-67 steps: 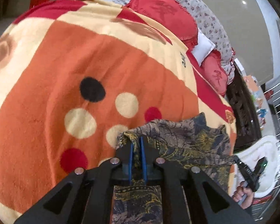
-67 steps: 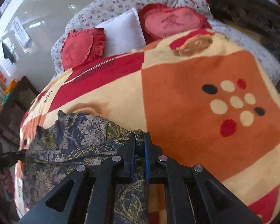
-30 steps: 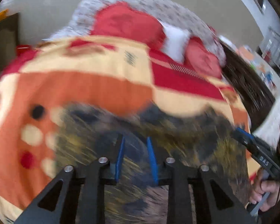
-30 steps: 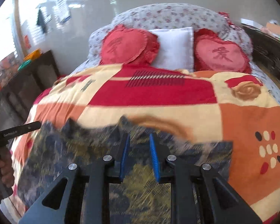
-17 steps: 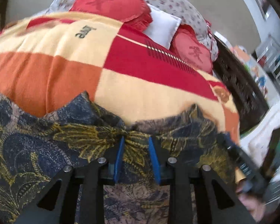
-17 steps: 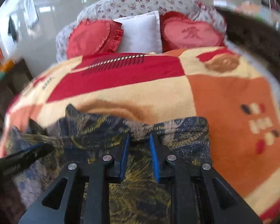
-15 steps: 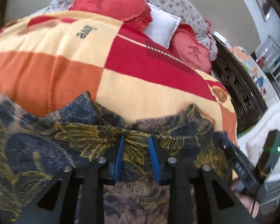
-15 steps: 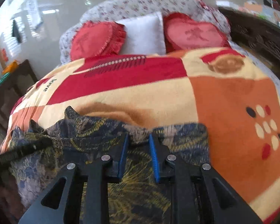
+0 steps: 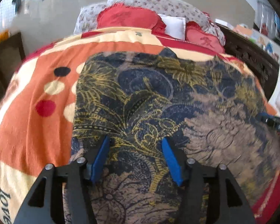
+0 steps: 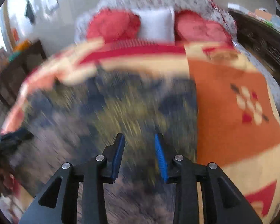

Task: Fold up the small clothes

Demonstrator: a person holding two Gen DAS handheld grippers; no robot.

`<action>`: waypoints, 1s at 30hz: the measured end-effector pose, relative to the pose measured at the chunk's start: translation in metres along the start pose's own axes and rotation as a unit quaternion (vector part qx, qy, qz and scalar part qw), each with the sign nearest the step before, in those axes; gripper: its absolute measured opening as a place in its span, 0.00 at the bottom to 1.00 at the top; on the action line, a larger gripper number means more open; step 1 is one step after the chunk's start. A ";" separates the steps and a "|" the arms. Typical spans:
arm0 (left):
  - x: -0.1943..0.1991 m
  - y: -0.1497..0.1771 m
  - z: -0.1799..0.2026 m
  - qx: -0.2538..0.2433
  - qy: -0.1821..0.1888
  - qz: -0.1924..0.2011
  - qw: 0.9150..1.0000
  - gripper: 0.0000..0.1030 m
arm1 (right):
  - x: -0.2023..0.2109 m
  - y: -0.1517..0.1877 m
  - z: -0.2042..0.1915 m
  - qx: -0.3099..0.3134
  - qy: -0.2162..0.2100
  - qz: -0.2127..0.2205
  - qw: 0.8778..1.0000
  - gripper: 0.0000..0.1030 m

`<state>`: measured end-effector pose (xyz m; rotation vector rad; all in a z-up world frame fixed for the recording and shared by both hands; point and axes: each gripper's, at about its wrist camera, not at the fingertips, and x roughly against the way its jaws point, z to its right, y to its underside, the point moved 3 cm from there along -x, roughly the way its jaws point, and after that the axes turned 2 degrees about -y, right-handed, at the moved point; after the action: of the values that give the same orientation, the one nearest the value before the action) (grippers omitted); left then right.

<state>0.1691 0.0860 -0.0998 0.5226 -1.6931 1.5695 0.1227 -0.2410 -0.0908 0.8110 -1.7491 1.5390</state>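
Bedroom all around you: a bed under a blanket [image 9: 33,130] of orange, cream and red blocks, with spots at 9 o'clock in your left view. At 12 o'clock sit two red heart cushions [image 9: 128,18] flanking a white pillow [image 9: 174,26] against a flowered headboard [image 9: 155,1]. Dark carved wooden furniture [image 9: 252,56] runs along at 2 o'clock.

Your garment [image 9: 158,97], navy and tan with gold leaf print, lies spread flat on the blanket and fills the middle of both views.

Your left claw [image 9: 136,156] is spread wide, blue pads apart over the cloth, pinching nothing. Your right claw [image 10: 139,156] is likewise parted above the fabric, nothing between the pads.

Your left view is sharp: it shows the print clearly, the word "love" on the blanket at 7 o'clock, and your right claw's tip poking in at 3 o'clock. Your right view is smeared with blur over the garment; it shows instead a dark cabinet [image 10: 18,65] at 10 o'clock, and the blanket's spot cluster at 3 o'clock.
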 end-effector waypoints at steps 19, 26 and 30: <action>0.075 0.069 0.030 0.005 0.052 -0.045 0.998 0.72 | 0.066 0.099 -0.011 -0.002 0.034 -0.026 0.999 0.71; 0.130 0.078 -0.018 0.147 0.078 0.010 0.986 0.72 | 0.104 0.059 -0.071 0.023 -0.020 0.075 0.997 0.70; 0.145 0.091 -0.042 0.196 0.089 0.006 0.977 0.72 | 0.082 0.047 -0.131 0.095 -0.093 0.076 0.988 0.70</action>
<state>0.0209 0.1698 -0.0523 0.5479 -1.2593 1.9116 0.0466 -0.1075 -0.0404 0.9599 -1.8528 1.8041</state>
